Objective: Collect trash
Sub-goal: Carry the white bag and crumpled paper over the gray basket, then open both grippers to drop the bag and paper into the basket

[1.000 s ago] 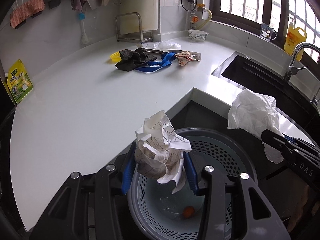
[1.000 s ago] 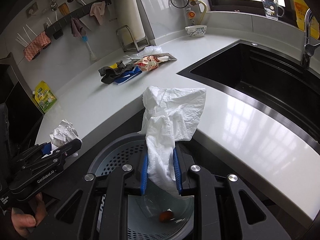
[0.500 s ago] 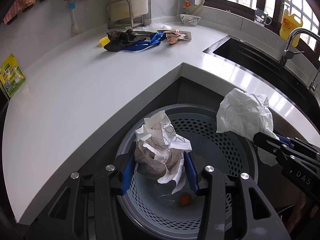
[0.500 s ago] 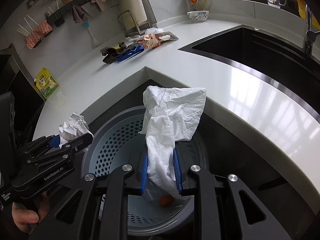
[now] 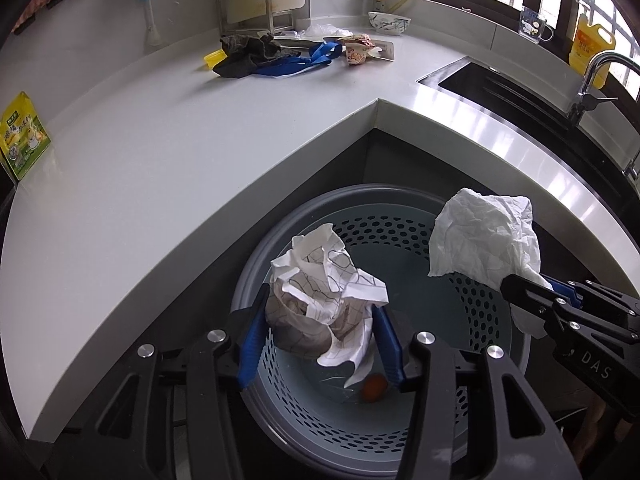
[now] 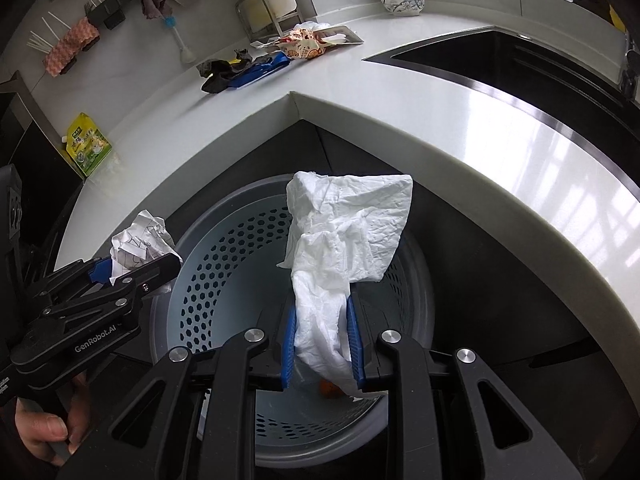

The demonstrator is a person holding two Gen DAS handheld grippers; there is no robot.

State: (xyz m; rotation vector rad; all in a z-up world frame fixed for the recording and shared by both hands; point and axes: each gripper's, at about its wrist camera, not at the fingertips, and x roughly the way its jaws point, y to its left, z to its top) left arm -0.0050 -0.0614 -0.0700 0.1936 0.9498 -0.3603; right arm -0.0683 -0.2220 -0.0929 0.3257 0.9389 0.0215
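Both tongs hang over the mouth of the perforated grey trash bin, which fills the lower centre of each wrist view under the inner corner of the white countertop. Largest of the trash is the white paper towel: the right gripper pinches its lower tail between the blue pads, and the sheet stands up out of the jaws with its long axis running up the frame. Next is the crumpled lined paper in the left gripper; its jaws have just been opening, half spread, with the wad still sitting between the pads, whether gripped or merely resting I cannot tell. Smallest is an orange scrap on the bin floor. Both pieces lie straight above the bin's opening, so I judge that a release sends each downward into it, the left load likely first.
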